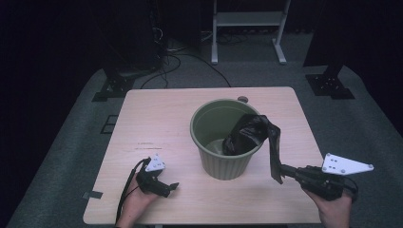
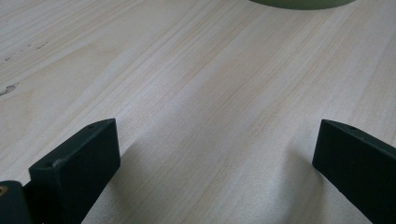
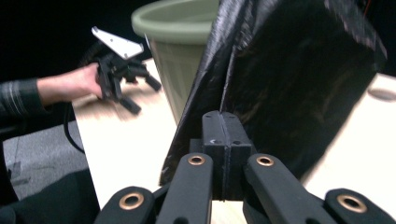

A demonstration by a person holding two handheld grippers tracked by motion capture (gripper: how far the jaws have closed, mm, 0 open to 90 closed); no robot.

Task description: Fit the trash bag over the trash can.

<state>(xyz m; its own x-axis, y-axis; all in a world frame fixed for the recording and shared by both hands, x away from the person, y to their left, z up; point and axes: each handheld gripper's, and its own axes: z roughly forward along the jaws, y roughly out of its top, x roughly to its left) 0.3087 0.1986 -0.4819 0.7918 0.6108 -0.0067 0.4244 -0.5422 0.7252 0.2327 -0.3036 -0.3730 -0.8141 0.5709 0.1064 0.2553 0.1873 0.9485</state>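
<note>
A black plastic bag (image 1: pixel 249 135) is hung over the rim of a green bin (image 1: pixel 223 137) that stands near the middle of the tabletop (image 1: pixel 157 118). Part of the bag is down inside the bin, and a strip of it falls outside on the side toward the right edge. The bag looks thin, soft and very light, so it can be expected to fold, stretch and slide easily, and it could tear if it is pulled hard. A good place to hold it is the loose edge, where the film is bunched up. That edge is pinched now by the right tongs (image 3: pixel 223 140), which are closed tight on it near the front right part of the tabletop. The left tongs (image 1: pixel 166 186) are kept open with nothing between them, low over the tabletop near its front left corner. No words, labels or brand marks can be read on the bag or the bin.
</note>
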